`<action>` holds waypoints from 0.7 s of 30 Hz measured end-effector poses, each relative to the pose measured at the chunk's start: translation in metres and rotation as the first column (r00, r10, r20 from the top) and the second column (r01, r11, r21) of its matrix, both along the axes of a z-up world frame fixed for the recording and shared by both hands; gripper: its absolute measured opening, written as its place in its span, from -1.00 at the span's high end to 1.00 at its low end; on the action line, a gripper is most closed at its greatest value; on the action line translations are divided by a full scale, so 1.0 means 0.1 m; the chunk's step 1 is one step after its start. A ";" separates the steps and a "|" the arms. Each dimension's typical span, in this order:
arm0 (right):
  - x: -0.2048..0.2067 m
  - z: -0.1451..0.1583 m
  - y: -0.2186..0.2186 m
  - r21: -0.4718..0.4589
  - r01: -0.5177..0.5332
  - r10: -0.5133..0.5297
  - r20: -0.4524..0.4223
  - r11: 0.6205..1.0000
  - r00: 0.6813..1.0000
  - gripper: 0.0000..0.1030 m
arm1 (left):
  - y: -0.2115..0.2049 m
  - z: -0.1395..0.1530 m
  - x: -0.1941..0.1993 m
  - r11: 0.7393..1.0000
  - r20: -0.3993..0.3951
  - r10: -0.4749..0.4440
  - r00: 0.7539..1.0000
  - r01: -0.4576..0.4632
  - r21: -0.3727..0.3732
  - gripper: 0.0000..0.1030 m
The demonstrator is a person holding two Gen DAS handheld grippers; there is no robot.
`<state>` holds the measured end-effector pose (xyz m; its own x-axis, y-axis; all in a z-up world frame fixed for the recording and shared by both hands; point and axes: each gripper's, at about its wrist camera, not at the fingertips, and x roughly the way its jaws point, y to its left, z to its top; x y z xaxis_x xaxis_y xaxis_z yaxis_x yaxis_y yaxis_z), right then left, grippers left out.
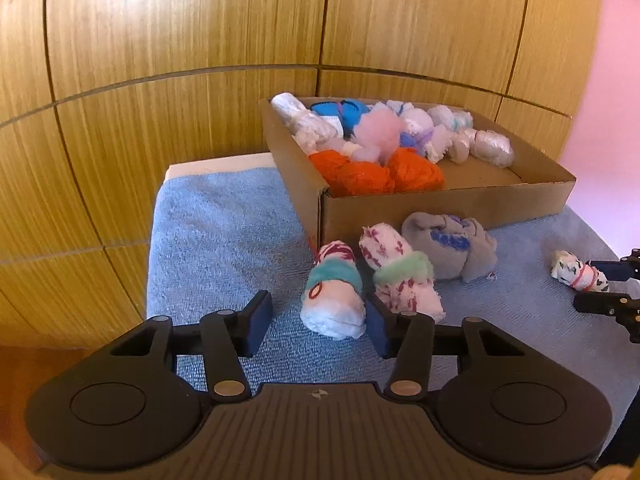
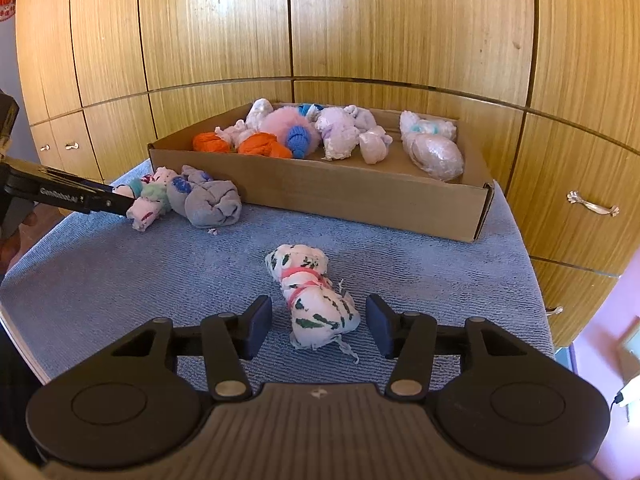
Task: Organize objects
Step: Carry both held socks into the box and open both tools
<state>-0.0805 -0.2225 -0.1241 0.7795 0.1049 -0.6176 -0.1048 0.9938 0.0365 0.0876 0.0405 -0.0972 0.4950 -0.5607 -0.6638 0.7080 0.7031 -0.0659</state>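
Right wrist view | right gripper [image 2: 316, 326] jaws apart, pads clear of green-striped sock roll [image 2: 312, 300] lying between them on blue towel [image 2: 420, 280], long axis pointing away toward cardboard box [image 2: 320, 196] | left gripper [image 1: 316, 326] jaws apart, its right pad seems to touch the teal-banded sock roll [image 1: 334, 294] | each hand nearest own roll

L tongs [image 1: 316, 322] & R tongs [image 2: 318, 324] both angled down, jaws parted, gripping nothing.

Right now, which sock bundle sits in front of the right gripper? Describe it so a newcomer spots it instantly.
Start at the cardboard box on the blue towel. In front of it, alone mid-towel, lies a white sock bundle between the right gripper fingers. It has dark green markings and a pink rubber band, unlike the grey and teal-cuffed bundles grouped by the box's left corner.
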 end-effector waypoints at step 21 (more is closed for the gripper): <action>-0.18 0.19 -0.12 0.025 0.006 -0.007 0.040 1.000 0.999 0.35 | 0.14 0.27 -0.35 1.000 0.056 0.011 0.998 -0.013 0.023 0.30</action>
